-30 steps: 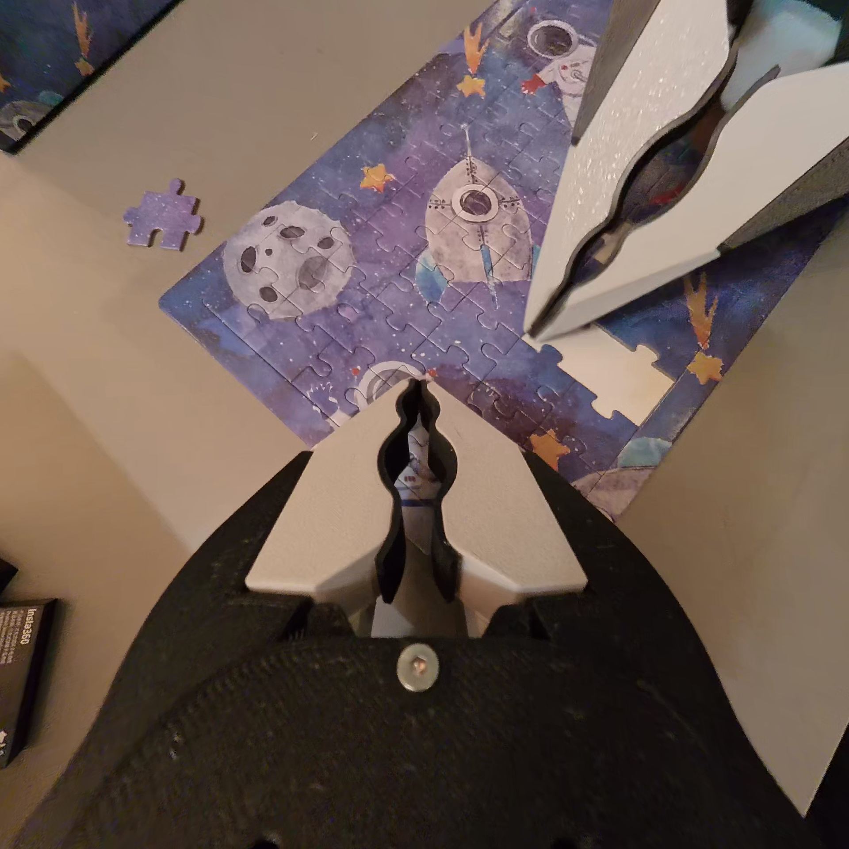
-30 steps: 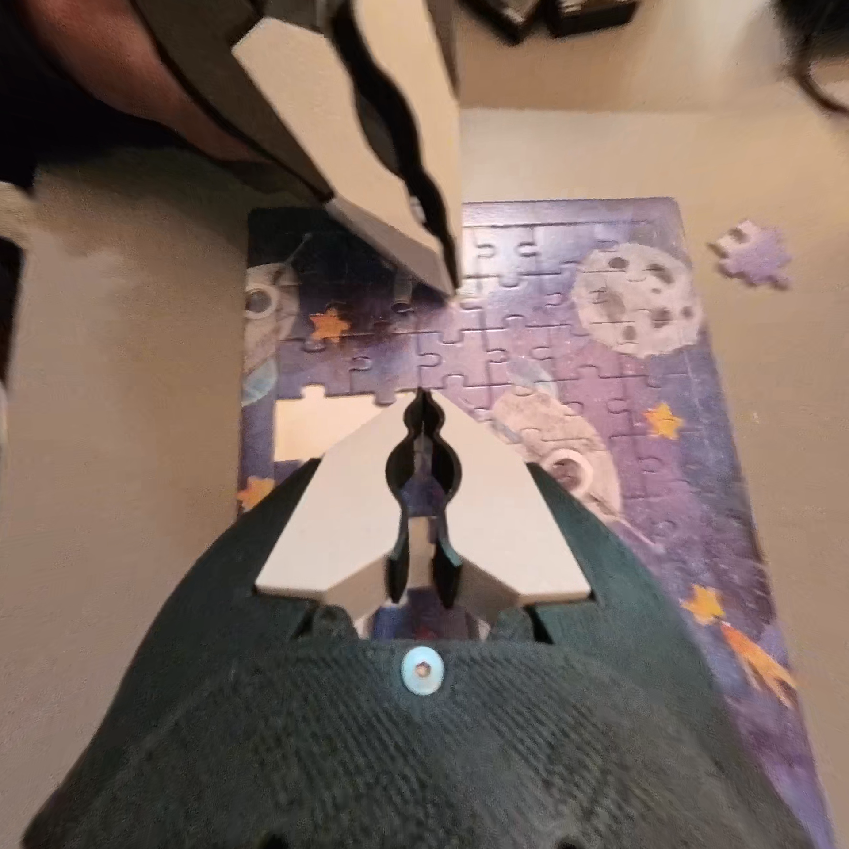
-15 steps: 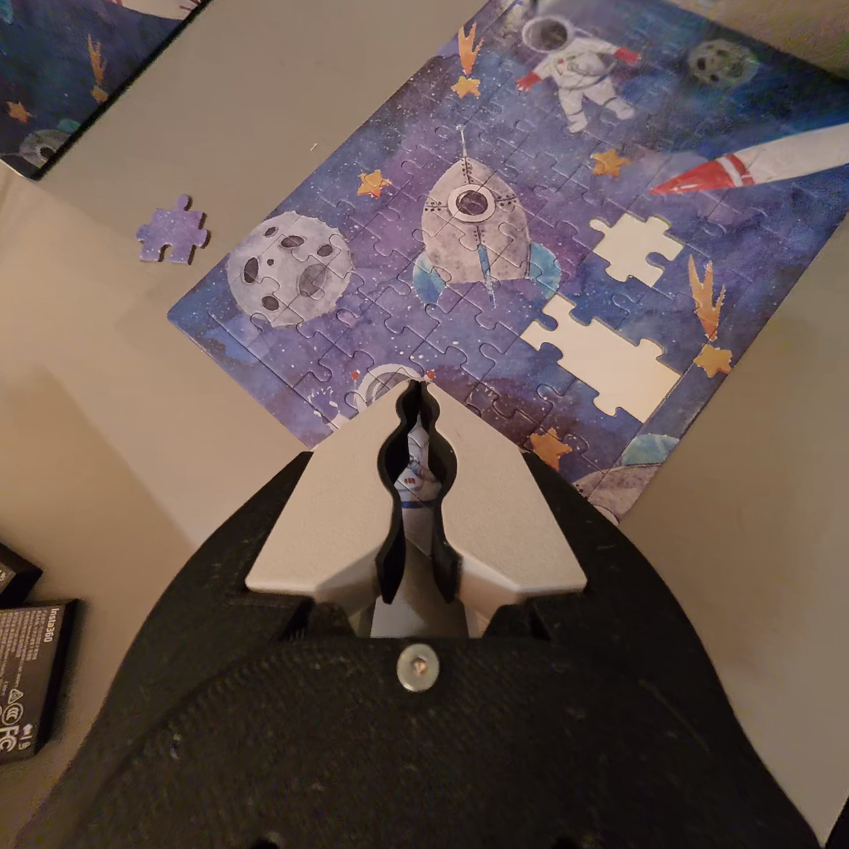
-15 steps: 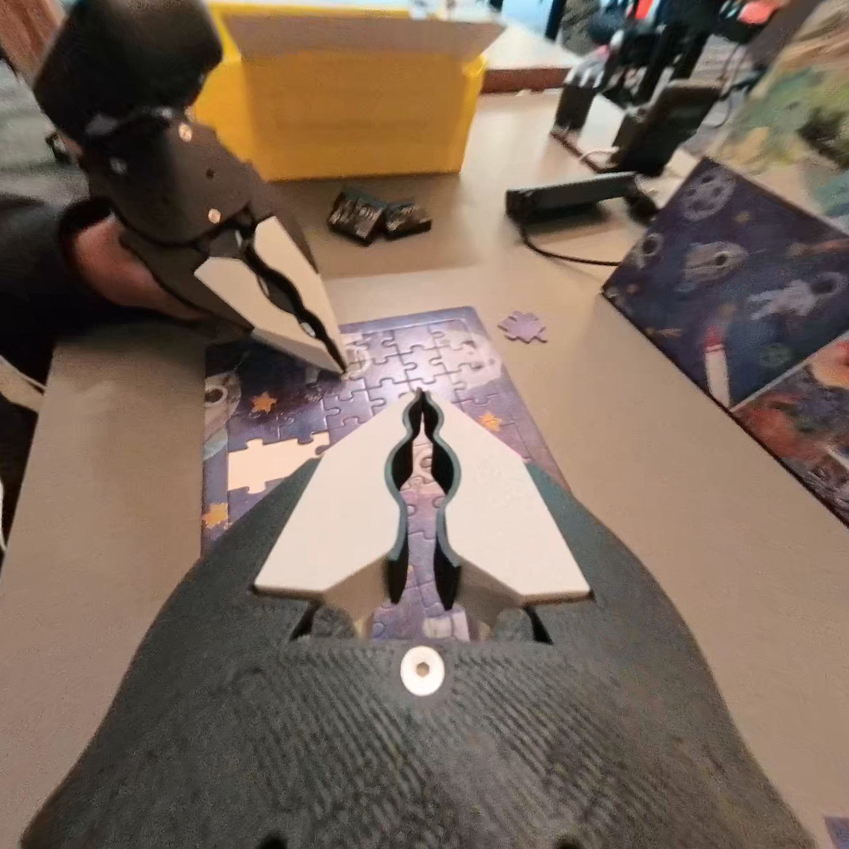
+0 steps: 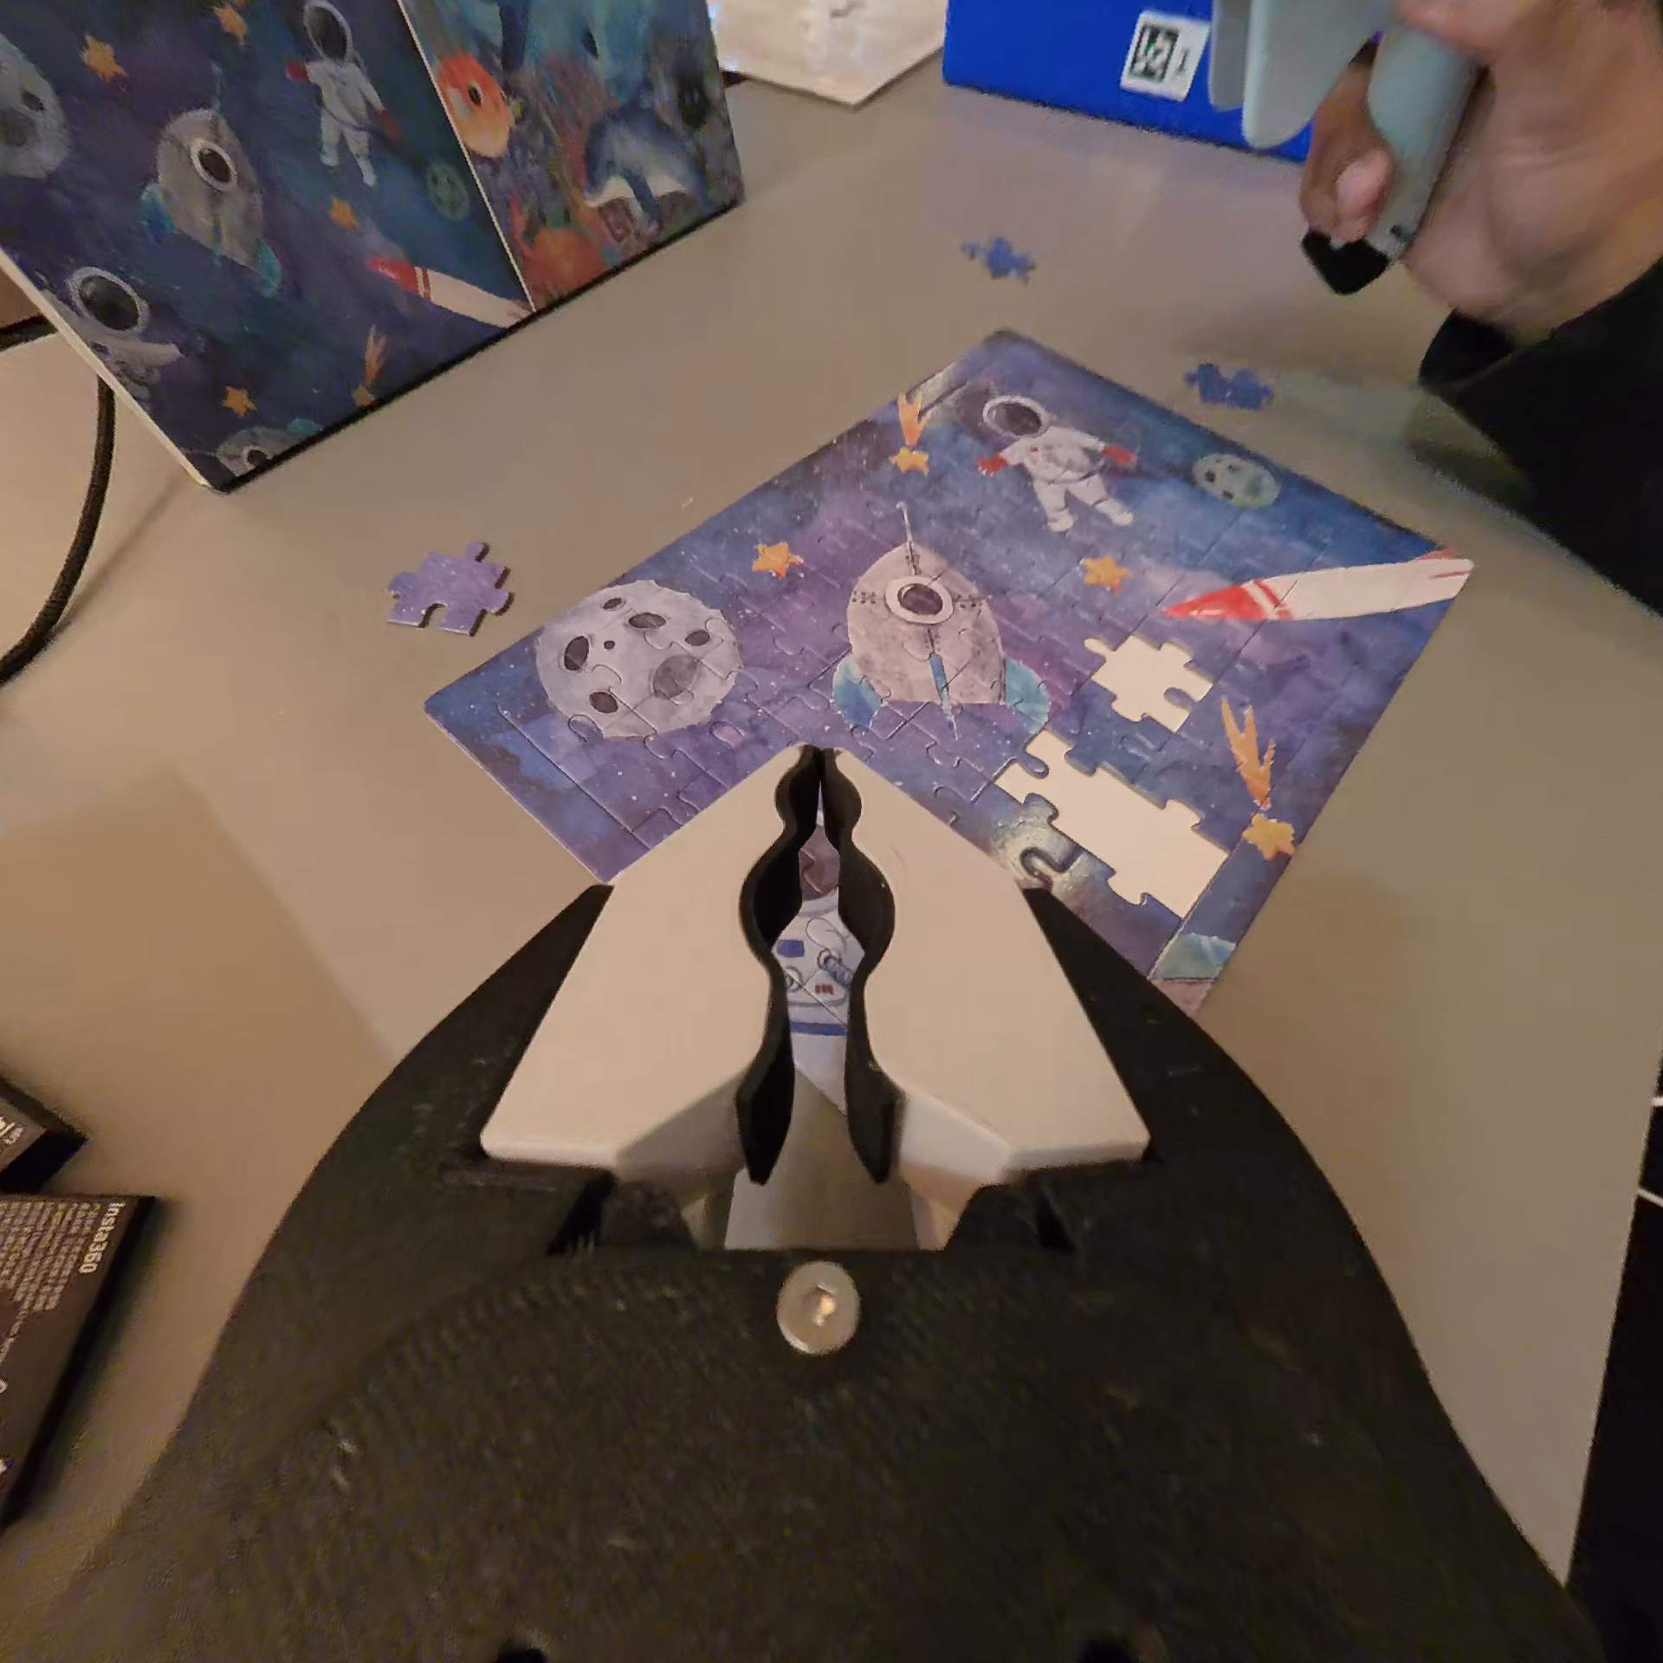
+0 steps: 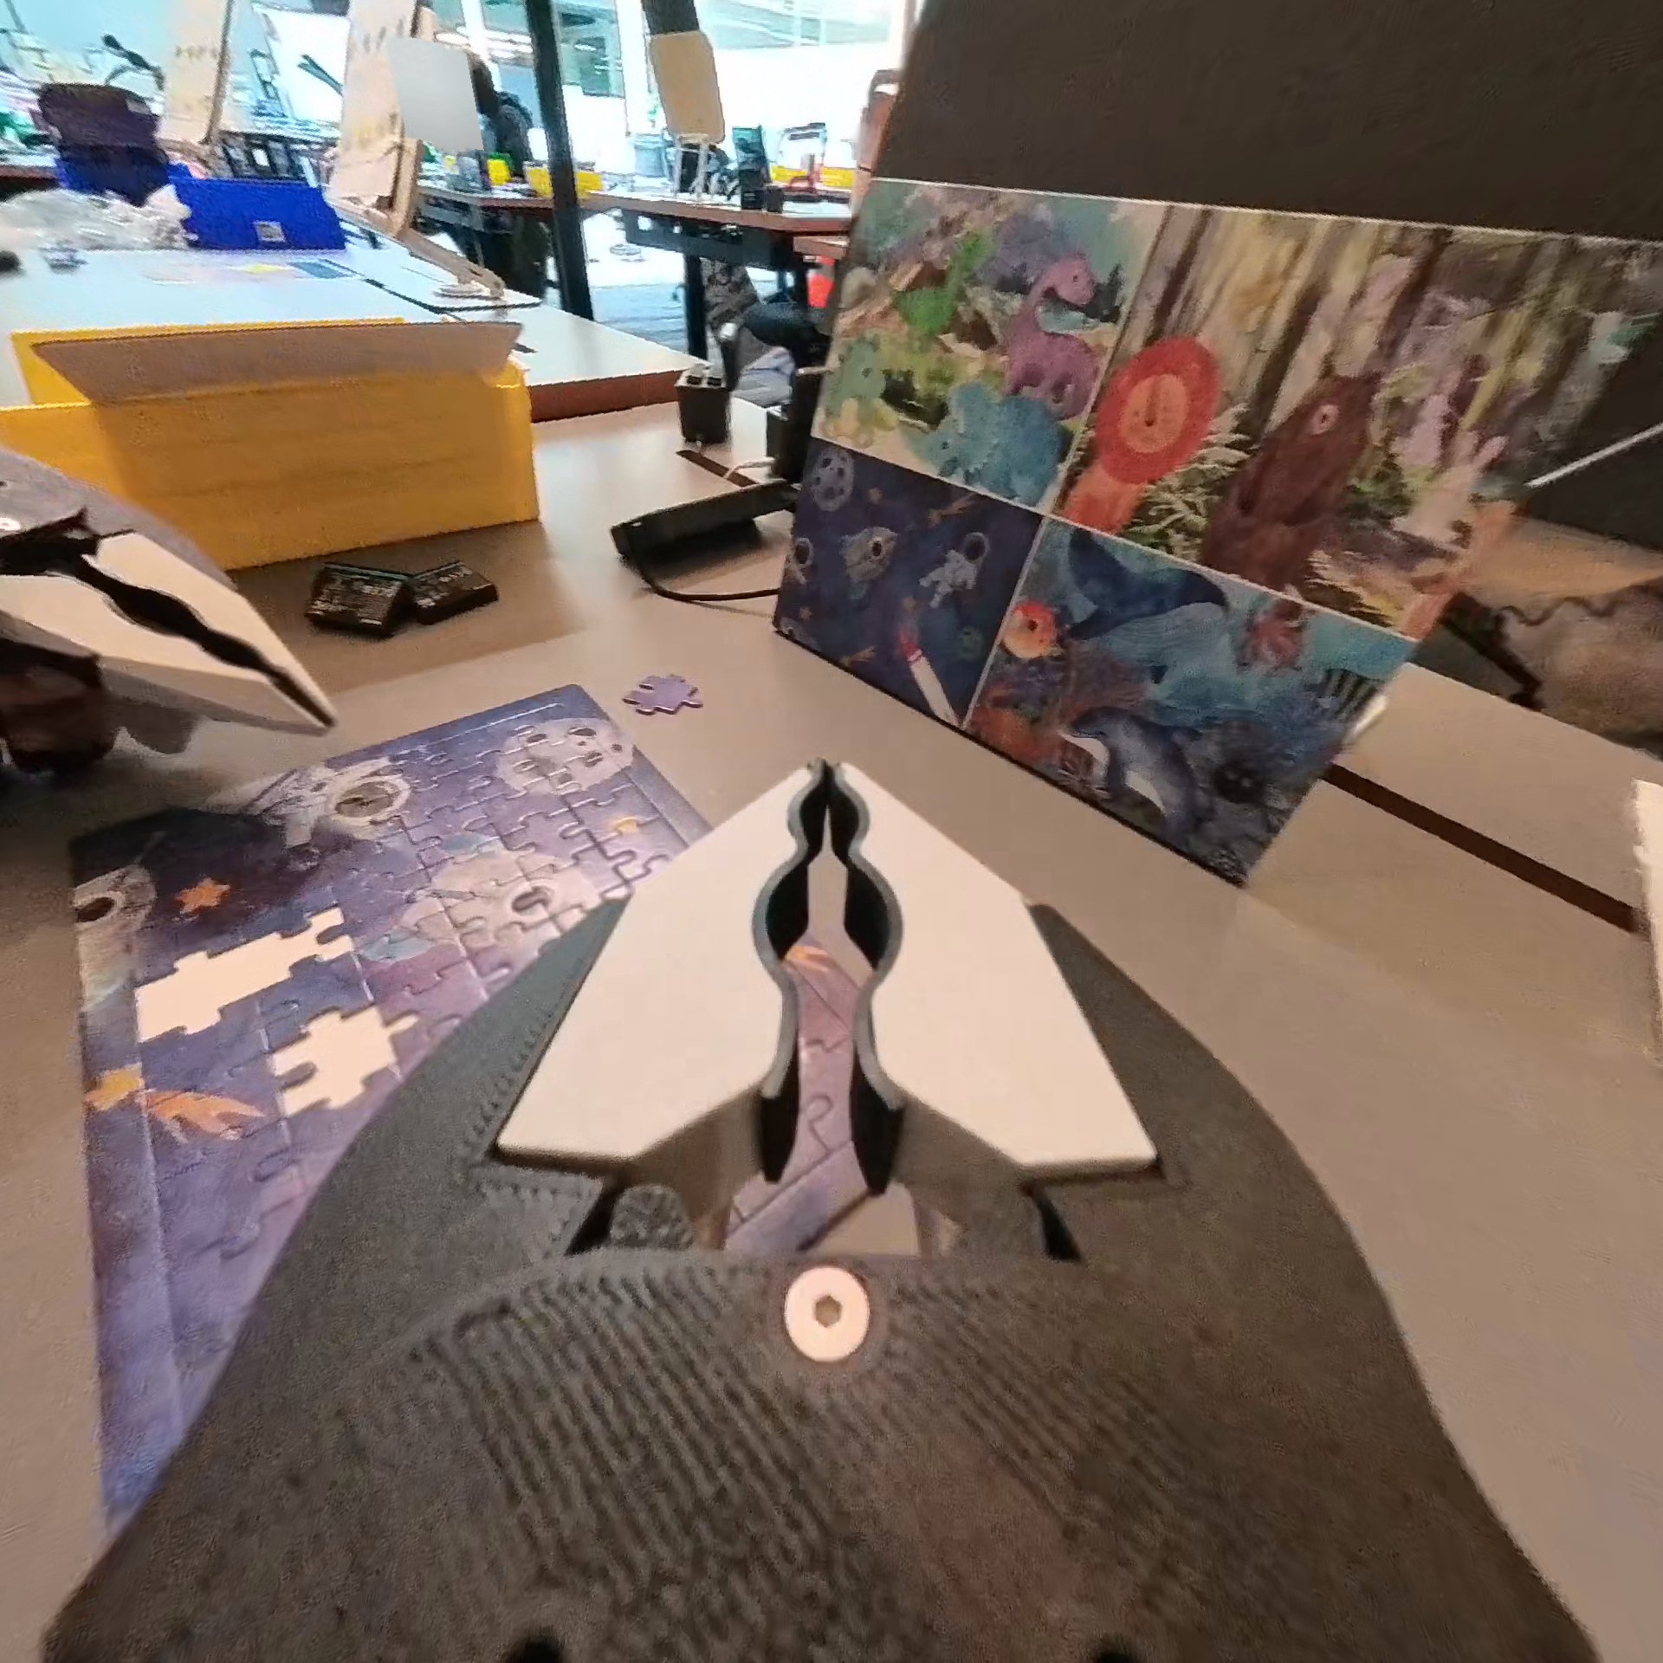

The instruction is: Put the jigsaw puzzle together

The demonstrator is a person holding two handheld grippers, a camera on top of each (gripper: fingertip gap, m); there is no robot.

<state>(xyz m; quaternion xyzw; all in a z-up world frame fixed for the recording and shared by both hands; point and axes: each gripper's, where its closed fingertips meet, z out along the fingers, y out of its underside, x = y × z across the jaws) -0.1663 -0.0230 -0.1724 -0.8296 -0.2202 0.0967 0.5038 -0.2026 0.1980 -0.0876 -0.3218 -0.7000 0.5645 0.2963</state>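
Note:
The space jigsaw puzzle lies flat on the grey table, with two white gaps near its right side. Loose purple pieces lie at its left and beyond it. My left gripper is shut and empty, above the puzzle's near edge. My right gripper is shut and empty, lifted off the puzzle and pointing over the table. Its handle, in a hand, shows at the top right of the left wrist view. The left gripper also shows in the right wrist view.
The picture-covered puzzle box stands behind the puzzle. A yellow box, black battery packs, a black cable and a blue box sit around the table.
My right gripper has lifted away from the puzzle and tilted up toward the room, uncovering the gaps. My left gripper has pulled back and tilted up a little. Both have stayed shut.

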